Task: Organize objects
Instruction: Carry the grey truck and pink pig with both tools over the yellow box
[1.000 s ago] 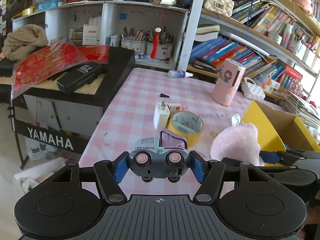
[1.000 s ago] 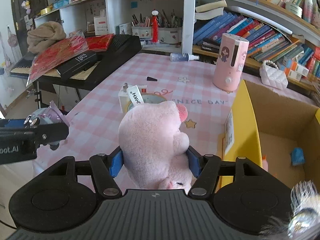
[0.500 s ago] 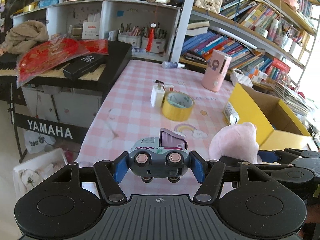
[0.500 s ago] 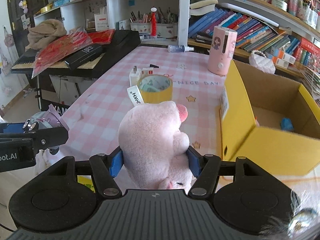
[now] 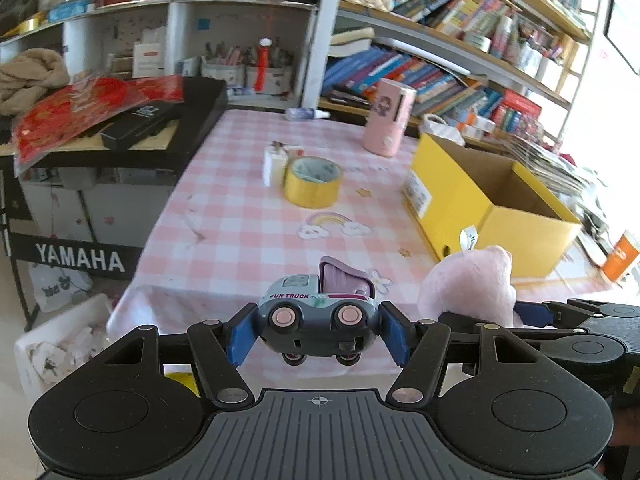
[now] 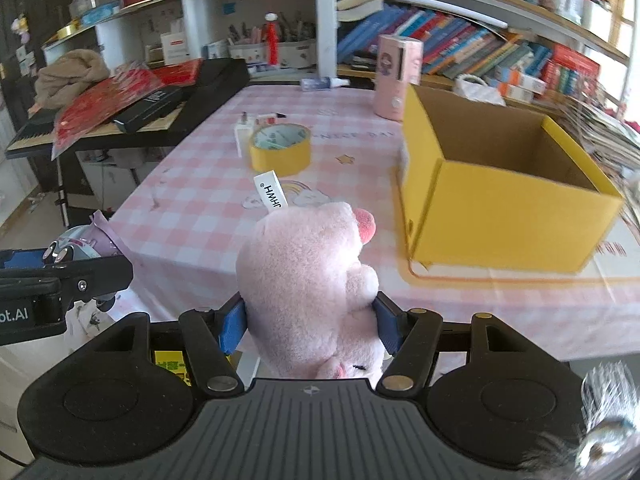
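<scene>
My left gripper (image 5: 318,332) is shut on a small grey toy truck (image 5: 318,314) with pink wheels and a purple bed, held in the air off the table's near edge. My right gripper (image 6: 308,320) is shut on a pink plush pig (image 6: 308,280) with a white tag; the plush pig (image 5: 472,288) also shows to the right in the left wrist view. An open yellow cardboard box (image 6: 500,184) stands on the pink checked tablecloth (image 6: 208,184) at the right. The toy truck (image 6: 78,246) appears at the left edge of the right wrist view.
A yellow tape roll (image 5: 313,182) and a white plug (image 5: 272,162) lie mid-table, a pink canister (image 5: 388,122) and a small bottle (image 5: 306,113) farther back. A black keyboard (image 5: 120,128) under red packets stands left. Bookshelves (image 5: 440,64) line the back. A white bin (image 5: 64,344) sits on the floor.
Both grippers have drawn back from the table with their toys still held; the table and the yellow box now look farther off and more of the box shows.
</scene>
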A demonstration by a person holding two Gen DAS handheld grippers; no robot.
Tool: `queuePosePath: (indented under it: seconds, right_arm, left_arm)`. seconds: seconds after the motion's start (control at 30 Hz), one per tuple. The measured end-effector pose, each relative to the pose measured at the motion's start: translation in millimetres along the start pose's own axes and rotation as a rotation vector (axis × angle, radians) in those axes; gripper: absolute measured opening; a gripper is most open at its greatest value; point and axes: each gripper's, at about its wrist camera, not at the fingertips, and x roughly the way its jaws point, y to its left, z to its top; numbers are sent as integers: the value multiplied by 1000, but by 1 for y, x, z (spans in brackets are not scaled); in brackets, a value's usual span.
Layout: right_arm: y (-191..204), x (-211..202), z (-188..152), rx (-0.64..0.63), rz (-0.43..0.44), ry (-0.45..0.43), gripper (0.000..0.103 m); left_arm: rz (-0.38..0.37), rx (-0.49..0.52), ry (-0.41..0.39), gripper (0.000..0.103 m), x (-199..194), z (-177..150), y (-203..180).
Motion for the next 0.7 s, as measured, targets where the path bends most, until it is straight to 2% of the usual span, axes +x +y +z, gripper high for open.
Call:
queuePosePath:
  seconds: [0.7]
  right_arm:
    - [-59,-42,-47,191,-185,21,62]
  left_arm:
    - [-200,173,58,64,15,-7,-68]
